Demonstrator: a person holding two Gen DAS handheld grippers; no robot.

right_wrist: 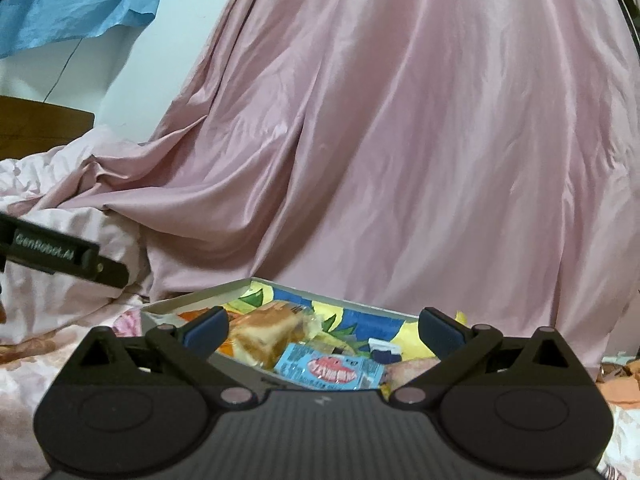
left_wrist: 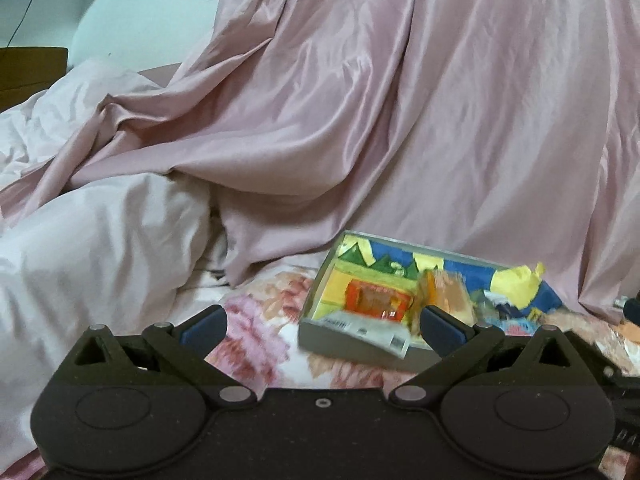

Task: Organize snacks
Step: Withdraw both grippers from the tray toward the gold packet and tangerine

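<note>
While both of our claws stand spread wide with nothing between their blue pads, we hold them low over the bed, just short of the snack tray. Our right claw looks straight into the tray: between its fingers we see a wrapped piece of bread or cake, a light blue packet with red print in front of it, and a yellow wrapper further right. Our left claw sits to the left of the tray, whose grey front wall lies just ahead of its right finger; an orange packet rests on the printed floor of the tray, with crumpled yellow wrappers toward its far corner.

We judge the sorting is still under way, since the snacks lie in a loose heap. To do the next pick well, we would take one item alone, probably the blue packet nearest the right claw, coming down with the fingers across its short side so that the soft bread beside it is not crushed. The left claw could steady the tray wall, as a light tray may slide on bedding.

Beneath it all is a floral bedsheet, rumpled pale bedding to the left, and a large pink satin drape behind. A blue cloth hangs against the pale wall.
</note>
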